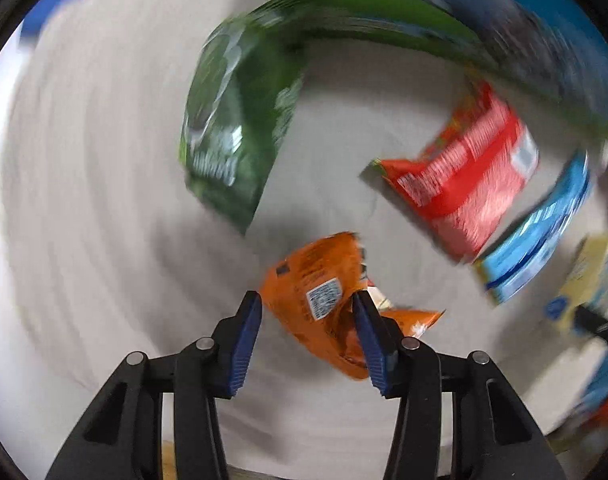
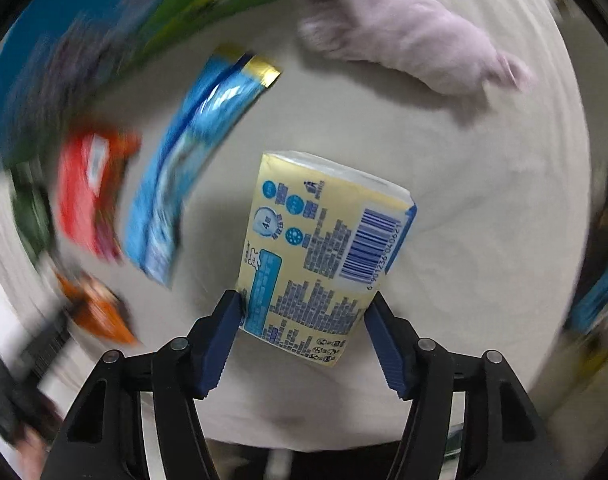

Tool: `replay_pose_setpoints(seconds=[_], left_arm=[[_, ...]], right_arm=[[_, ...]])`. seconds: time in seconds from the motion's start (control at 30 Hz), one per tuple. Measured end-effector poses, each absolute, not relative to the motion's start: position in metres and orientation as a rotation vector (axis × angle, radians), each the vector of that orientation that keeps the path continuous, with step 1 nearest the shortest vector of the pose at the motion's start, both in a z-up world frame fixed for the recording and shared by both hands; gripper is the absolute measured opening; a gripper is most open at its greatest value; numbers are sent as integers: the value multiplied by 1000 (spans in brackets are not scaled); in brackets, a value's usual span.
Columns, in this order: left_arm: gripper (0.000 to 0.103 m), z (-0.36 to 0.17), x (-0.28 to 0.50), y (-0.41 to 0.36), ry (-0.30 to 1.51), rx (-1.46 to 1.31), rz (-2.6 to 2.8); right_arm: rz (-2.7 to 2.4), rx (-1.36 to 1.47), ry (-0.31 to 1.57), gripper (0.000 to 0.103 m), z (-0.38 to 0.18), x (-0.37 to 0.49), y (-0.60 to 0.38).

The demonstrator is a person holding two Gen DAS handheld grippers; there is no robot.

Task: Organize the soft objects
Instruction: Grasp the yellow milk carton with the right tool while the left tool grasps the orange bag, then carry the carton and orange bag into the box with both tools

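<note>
Holding both tongs low over the pale cloth-covered surface point(image 1: 103, 160), we point them forward and down. Our left tongs point(image 1: 308, 308) stand partly open with the crumpled orange snack bag point(image 1: 316, 300) between the blue pads; the right pad point(image 1: 368, 336) presses its fold, and we cannot tell whether the left pad touches it. Our right tongs point(image 2: 304, 312) are closed onto the lower end of the pale yellow tissue pack point(image 2: 324, 248), printed with blue text and a barcode, tilted rightward. Farther out lie a red bag point(image 1: 468, 176), a blue bag point(image 2: 191, 152) with a gold end and a dark green bag point(image 1: 239, 128), all blurred. Beyond them, a fluffy lilac soft toy point(image 2: 408, 36) rests near the far edge.
</note>
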State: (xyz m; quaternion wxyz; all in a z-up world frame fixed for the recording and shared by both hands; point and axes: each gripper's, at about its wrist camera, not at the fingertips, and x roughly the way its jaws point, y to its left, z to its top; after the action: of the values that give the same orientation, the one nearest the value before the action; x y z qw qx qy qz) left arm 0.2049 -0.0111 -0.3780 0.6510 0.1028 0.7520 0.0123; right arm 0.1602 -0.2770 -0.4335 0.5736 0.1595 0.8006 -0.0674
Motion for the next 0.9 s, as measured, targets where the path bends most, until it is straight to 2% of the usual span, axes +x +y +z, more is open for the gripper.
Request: replay_pose_setpoints(seconds=[0.07, 0.17, 0.2, 0.27, 0.3, 0.47, 0.6, 0.7, 0.83, 0.9], left_arm=[[45, -381, 205, -22, 1703, 292, 1], [45, -391, 211, -19, 1761, 178, 23], [48, -393, 213, -15, 1774, 127, 36], [59, -394, 215, -3, 1795, -11, 46], [60, -395, 215, 2, 1805, -63, 50], [60, -389, 212, 22, 1823, -156, 75], [61, -373, 198, 50, 1794, -419, 75], [62, -389, 183, 60, 1814, -626, 63], [62, -414, 160, 39, 1845, -698, 66], [56, -416, 157, 32, 1820, -690, 64]], right_arm=[[-123, 266, 1884, 66, -431, 162, -262], [-146, 271, 1867, 68, -431, 167, -254], [-162, 285, 1870, 69, -432, 168, -252], [-186, 311, 1865, 70, -433, 170, -254], [-197, 331, 1861, 71, -435, 170, -254], [-218, 388, 1863, 71, -439, 167, -265], [-216, 445, 1867, 71, -441, 155, -276], [-218, 457, 1871, 71, -448, 148, -283], [-224, 462, 1869, 71, -469, 148, -300], [-226, 460, 1864, 70, -473, 146, -296]])
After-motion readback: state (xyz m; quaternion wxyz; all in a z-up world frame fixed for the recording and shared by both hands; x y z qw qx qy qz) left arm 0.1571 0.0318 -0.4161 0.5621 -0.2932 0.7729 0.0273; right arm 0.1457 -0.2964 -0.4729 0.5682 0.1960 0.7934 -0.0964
